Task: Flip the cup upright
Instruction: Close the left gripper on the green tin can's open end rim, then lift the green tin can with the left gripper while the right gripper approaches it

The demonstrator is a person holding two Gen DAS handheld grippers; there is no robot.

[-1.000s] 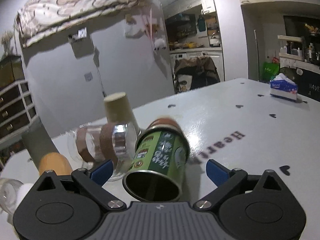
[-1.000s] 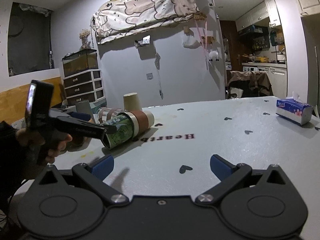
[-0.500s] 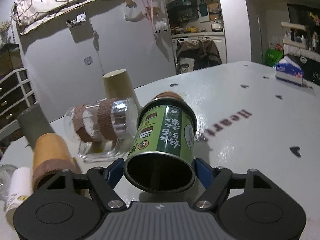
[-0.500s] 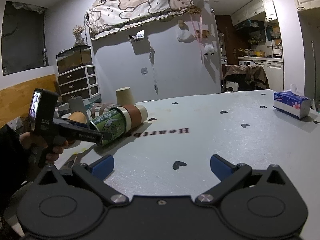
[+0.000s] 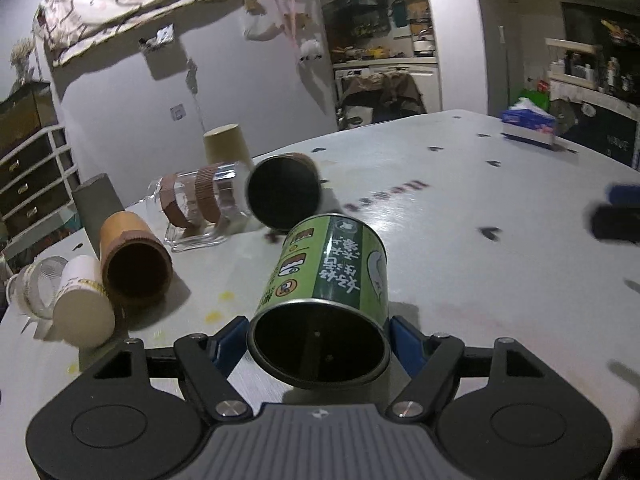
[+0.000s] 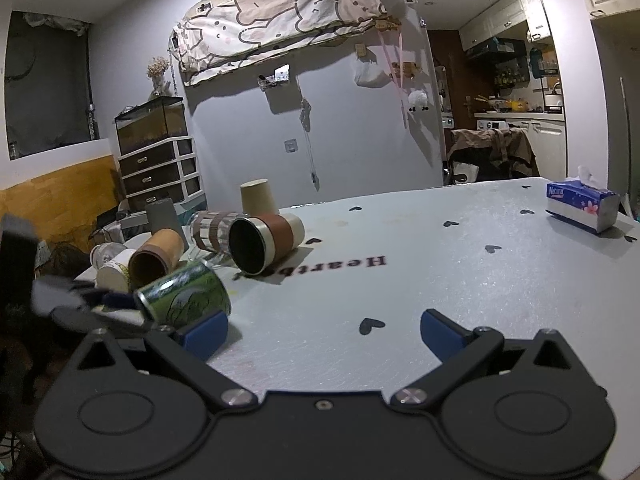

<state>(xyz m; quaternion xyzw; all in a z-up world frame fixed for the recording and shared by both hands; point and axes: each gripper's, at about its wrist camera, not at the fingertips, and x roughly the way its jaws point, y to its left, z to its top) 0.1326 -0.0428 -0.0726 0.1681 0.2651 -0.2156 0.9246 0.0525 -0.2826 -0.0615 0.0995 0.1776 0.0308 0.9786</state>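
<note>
A green printed cup (image 5: 332, 272) lies on its side with its open mouth toward the left wrist camera. My left gripper (image 5: 318, 338) is shut on the green cup near its rim and holds it just above the white table (image 5: 460, 240). In the right wrist view the green cup (image 6: 186, 294) is at the left, held by the blurred left gripper (image 6: 100, 308). My right gripper (image 6: 322, 326) is open and empty over the table's near part.
Several other cups lie on their sides behind: a brown-banded cup (image 6: 264, 240), a clear glass (image 5: 200, 204), a tan cup (image 5: 134, 256), a white cup (image 5: 82, 304). A beige cup (image 6: 258, 198) stands upside down. A tissue box (image 6: 580, 206) sits far right.
My left gripper closed on the green cup and pulled it back toward the table's near left, away from the brown-banded cup. The right gripper stayed open and shifted slightly.
</note>
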